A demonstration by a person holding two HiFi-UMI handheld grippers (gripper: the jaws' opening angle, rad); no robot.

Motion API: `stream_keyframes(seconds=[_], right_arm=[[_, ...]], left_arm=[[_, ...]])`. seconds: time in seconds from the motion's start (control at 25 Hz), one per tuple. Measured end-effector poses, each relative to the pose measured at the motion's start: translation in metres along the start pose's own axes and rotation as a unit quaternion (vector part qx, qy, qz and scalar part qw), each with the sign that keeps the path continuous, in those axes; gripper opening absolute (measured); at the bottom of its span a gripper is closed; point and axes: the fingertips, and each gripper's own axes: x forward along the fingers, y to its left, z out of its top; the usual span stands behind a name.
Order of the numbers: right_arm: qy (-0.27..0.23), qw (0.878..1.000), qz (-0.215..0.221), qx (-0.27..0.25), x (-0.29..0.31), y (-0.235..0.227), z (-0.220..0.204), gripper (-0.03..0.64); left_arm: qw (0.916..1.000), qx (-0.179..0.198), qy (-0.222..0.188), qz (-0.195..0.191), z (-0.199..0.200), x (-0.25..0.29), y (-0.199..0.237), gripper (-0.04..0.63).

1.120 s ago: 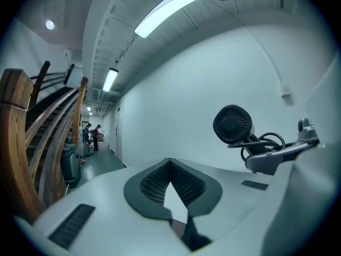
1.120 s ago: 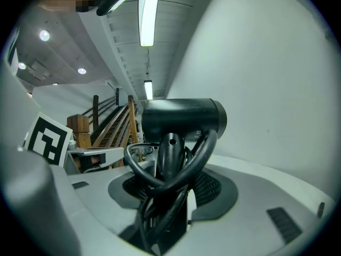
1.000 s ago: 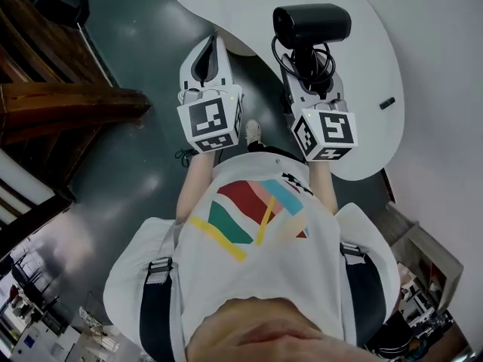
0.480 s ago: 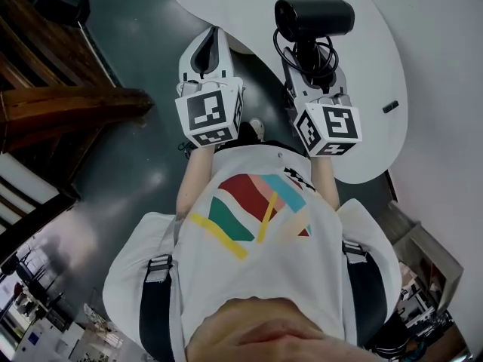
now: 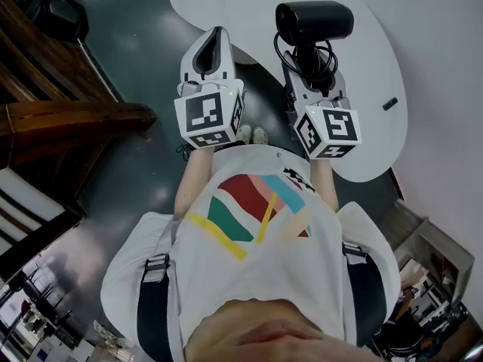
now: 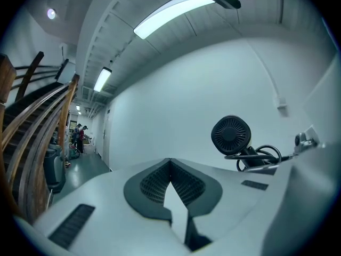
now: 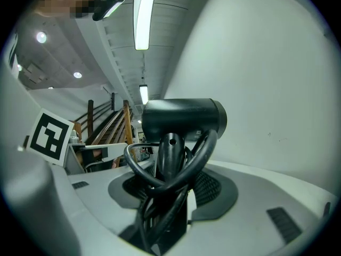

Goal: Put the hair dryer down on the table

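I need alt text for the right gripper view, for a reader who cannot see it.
A black hair dryer fills the centre, gripped by its handle in the right claw, with its black cord looped round the handle. Behind are a white wall, a wooden staircase and ceiling lights.

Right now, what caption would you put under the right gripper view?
Right gripper clamps the black hair dryer upright by its handle, its cord looped in front.

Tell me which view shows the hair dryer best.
The right gripper view: the hair dryer fills the centre, handle and cord clear. The head view shows its top; the left gripper view only its grille, small.
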Motion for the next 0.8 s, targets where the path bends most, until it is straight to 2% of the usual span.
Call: stream_keyframes(seconds=[0.8], right_arm=[[-0.033,0.999,-0.042,-0.009,-0.002,-0.005,0.016,0.218]], left_arm=[[0.9992,0.011,-0.022,-0.033,0.015,0.010,-0.003,0.015]])
